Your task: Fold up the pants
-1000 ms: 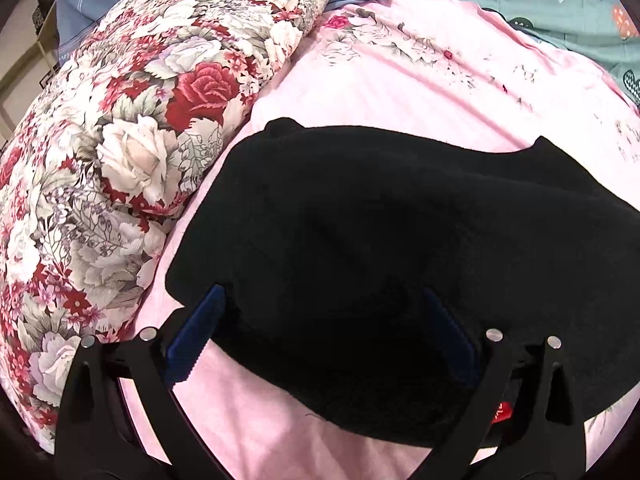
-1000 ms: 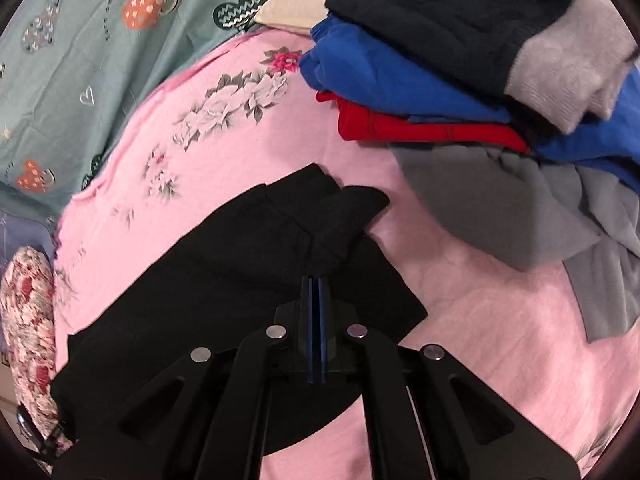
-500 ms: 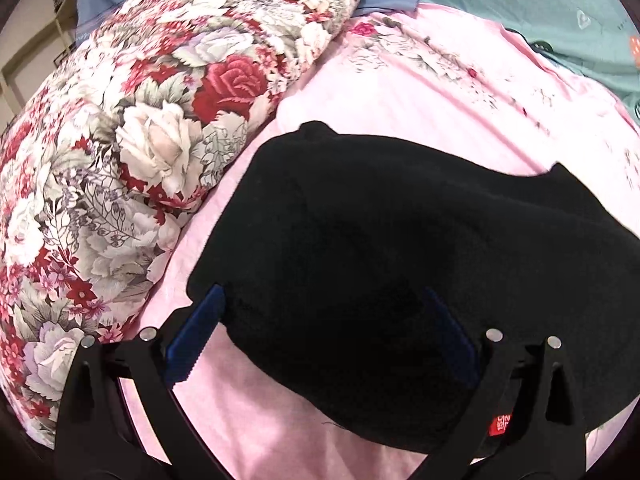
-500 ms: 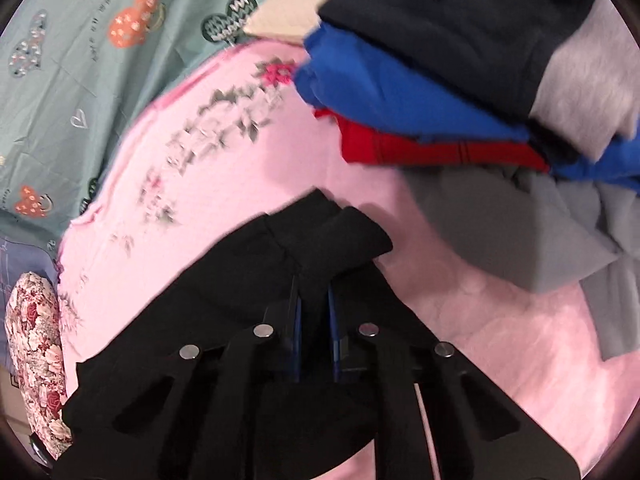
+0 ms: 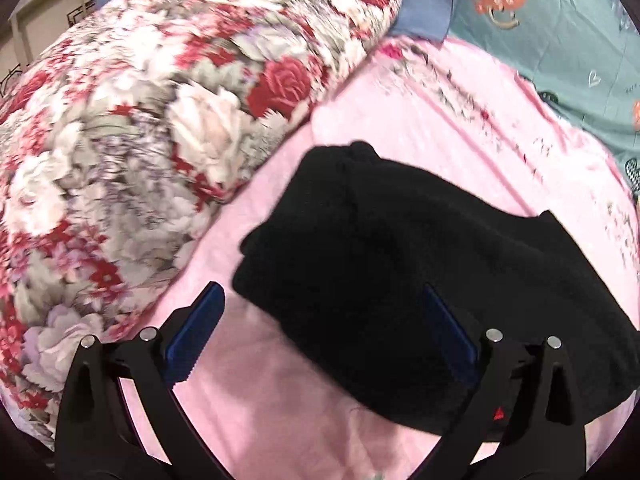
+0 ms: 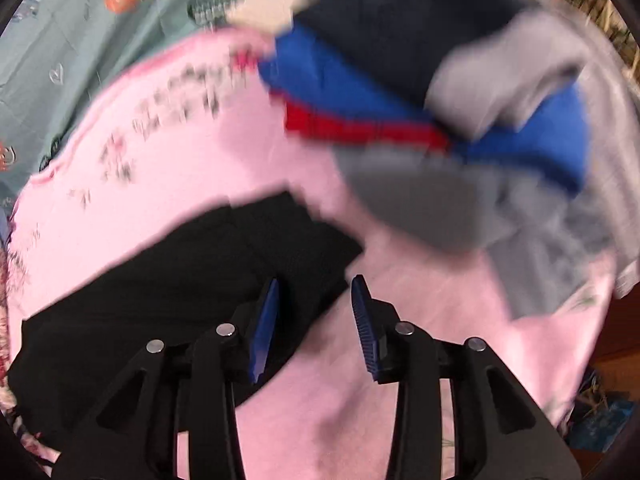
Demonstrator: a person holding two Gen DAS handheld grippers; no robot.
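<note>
The black pants (image 5: 400,256) lie folded flat on the pink bedsheet (image 5: 420,120). My left gripper (image 5: 324,320) hovers open over their near left end, its blue pads wide apart and off the cloth. In the right wrist view the pants (image 6: 192,272) stretch from lower left to centre, their right end ending in a folded corner. My right gripper (image 6: 316,312) hangs just above that corner with its jaws opening; the cloth lies below the gap and neither pad presses on it.
A big floral quilt (image 5: 140,140) bulges along the left of the pants. A teal patterned sheet (image 5: 560,40) lies beyond the pink one. A pile of folded clothes (image 6: 440,80), dark, blue, red and grey, sits at the right, with grey garments (image 6: 480,208) spread below it.
My right gripper was shut on the pants' right end and has now opened and let go of it. The left gripper, open throughout, has drawn back from the pants, which look farther away.
</note>
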